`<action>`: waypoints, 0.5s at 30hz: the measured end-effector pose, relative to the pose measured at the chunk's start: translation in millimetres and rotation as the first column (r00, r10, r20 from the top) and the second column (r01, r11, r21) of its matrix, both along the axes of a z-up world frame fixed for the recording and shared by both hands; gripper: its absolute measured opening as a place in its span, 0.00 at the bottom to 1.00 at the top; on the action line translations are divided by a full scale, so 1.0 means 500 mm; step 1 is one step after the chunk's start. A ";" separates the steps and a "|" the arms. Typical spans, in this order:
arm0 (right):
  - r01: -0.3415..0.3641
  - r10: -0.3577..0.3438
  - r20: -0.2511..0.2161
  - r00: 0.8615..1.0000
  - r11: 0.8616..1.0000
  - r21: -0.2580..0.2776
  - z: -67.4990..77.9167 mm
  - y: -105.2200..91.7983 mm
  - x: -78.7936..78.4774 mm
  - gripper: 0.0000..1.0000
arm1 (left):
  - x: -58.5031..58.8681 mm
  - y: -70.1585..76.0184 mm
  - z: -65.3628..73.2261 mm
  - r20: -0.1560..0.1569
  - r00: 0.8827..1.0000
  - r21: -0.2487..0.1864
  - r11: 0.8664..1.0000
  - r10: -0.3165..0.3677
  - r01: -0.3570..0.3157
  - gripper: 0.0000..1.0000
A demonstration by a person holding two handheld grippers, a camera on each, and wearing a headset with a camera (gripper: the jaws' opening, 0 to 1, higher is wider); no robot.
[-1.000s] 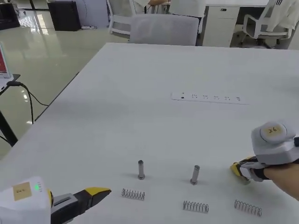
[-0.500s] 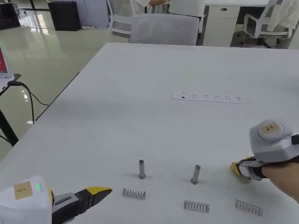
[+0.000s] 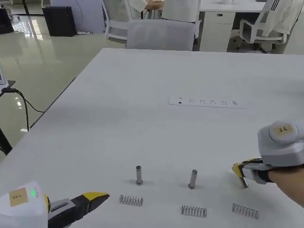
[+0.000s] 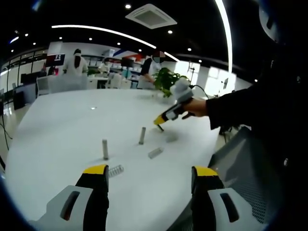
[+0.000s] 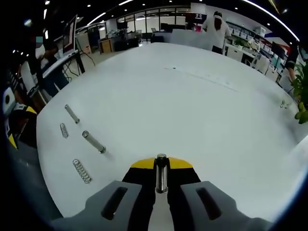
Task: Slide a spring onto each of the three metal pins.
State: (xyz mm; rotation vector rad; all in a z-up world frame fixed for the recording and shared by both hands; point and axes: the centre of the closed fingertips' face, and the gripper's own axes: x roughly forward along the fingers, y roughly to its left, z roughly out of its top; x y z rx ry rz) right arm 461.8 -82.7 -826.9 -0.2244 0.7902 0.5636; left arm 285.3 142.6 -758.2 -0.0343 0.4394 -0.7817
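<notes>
A big white table point(image 3: 142, 95) holds the work. Two metal pins stand up straight near the front edge. The left pin point(image 3: 138, 175) and the middle pin point(image 3: 193, 179) stand apart from each other in a row. Three springs lie flat on the table, a little nearer to the person than the pins. The left spring point(image 3: 131, 200) lies just near of the left pin. The middle spring point(image 3: 194, 211) lies just near of the middle pin. The right spring point(image 3: 245, 211) lies off to the right, close to the right gripper point(image 3: 239, 170). No spring is on a pin yet. The right gripper comes in from the right side of the table, and its yellow tips point to the left. Its jaws are pinched tight on the third pin point(image 5: 161, 173), which sits between the two tips. In the head view this pin pokes down from the tips toward the table, but you cannot tell if it touches the table. The left gripper point(image 4: 150, 171) is at the near left corner, and its tips point at the left spring. Its jaws are spread wide and hold nothing. It is close to the left spring but not touching it. Farther back on the table lies a flat white power strip point(image 3: 207, 102). A grey chair point(image 3: 161, 35) stands at the far edge of the table.
</notes>
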 end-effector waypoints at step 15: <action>-0.003 -0.001 0.072 0.997 0.999 0.052 0.022 -0.005 -0.028 0.04 | -0.003 -0.003 0.003 0.013 1.000 0.012 1.000 -0.012 0.012 0.66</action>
